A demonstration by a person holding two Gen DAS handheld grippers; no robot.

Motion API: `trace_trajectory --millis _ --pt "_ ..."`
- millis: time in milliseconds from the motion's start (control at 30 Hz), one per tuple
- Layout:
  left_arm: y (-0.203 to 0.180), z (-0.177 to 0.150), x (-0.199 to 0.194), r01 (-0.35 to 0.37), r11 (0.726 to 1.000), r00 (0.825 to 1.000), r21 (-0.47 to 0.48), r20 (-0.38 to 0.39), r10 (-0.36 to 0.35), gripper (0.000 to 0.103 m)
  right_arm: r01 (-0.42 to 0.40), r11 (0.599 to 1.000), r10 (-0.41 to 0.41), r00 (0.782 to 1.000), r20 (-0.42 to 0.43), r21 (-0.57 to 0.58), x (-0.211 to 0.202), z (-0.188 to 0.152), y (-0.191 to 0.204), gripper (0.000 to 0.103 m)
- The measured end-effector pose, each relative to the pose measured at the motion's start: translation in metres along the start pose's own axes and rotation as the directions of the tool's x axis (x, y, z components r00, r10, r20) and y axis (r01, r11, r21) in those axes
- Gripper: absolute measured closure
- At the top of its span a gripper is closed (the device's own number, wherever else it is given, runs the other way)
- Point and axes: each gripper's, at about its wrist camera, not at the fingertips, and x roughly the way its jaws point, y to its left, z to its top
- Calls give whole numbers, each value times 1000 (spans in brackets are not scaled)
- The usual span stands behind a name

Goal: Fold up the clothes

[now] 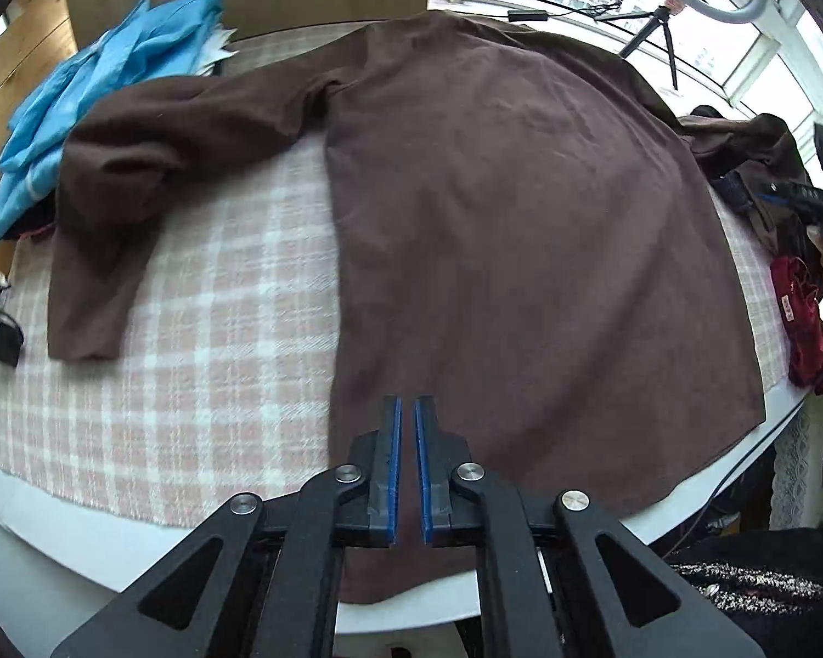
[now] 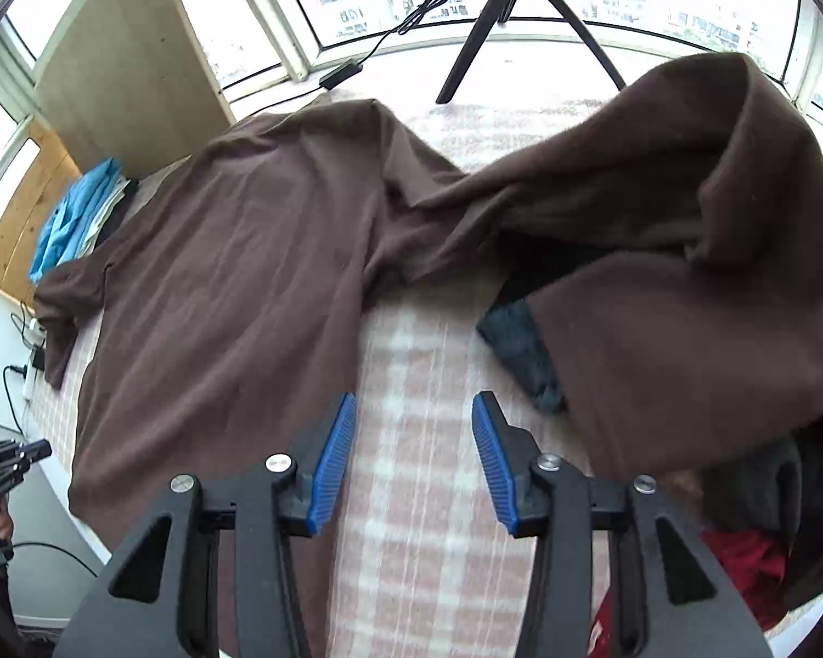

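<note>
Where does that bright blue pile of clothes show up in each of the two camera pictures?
Left wrist view: the blue pile lies upper left, beside the brown garment's sleeve.
Right wrist view: the blue pile sits at the left edge, middle height, beyond the brown garment.
Shared landmark: the black tripod by the window.

Open checked cloth [image 1: 192,340] left of the brown shirt [image 1: 521,230], between its body and the left sleeve [image 1: 110,230]: clear lane. Blue clothes stack [image 1: 99,93] blocks the far-left corner. Right side: bare strip of cloth [image 2: 422,438] under the right gripper [image 2: 414,455], jaws spread. Right sleeve [image 2: 686,252] heaped over a clothes pile [image 2: 521,345], red garment [image 2: 751,565] near edge. Tripod [image 2: 521,27] stands at the far edge.
</note>
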Motion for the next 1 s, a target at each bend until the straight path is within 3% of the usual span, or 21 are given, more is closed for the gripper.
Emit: trace_trajectory --millis 67,267,367,433,533,600,667,700,767,900,967,1000 --pt "1 12 17 -20 1000 1000 -7 -15 19 96 21 1000 -21 1000 -4 13 22 30 -1 59" --pt "41 50 45 -62 987 998 -147 -2 62 95 30 998 -31 999 -9 -46 57 46 9 59" --pt "54 76 55 -57 983 998 -175 16 60 80 34 997 -35 999 -12 -76 75 54 13 60" --pt "56 91 65 -61 983 998 -173 14 65 71 37 995 -38 999 -10 -95 80 57 14 69" --pt "54 109 80 -81 987 997 -140 -3 82 72 42 993 -43 999 -6 -106 78 58 11 82" --pt "54 115 84 -85 987 996 -138 1 86 73 42 993 -43 999 -3 -108 76 60 9 85" --pt "59 118 83 -75 986 997 -151 4 76 95 38 994 -38 999 3 -107 75 60 6 90" --pt "61 118 80 -81 985 996 -154 10 84 97 39 994 -38 999 7 -106 75 60 5 93" --pt "65 118 73 -114 981 992 -160 29 120 98 47 994 -46 999 15 -102 74 60 2 96" --pt "83 128 64 -52 978 996 -200 67 67 96 54 993 -52 998 21 -103 74 62 3 97" --pt "89 138 63 -32 973 996 -229 77 51 91 57 993 -55 998 24 -104 73 63 3 97" --pt "87 146 62 -20 974 996 -227 83 40 80 59 993 -57 998 26 -104 73 64 3 97"
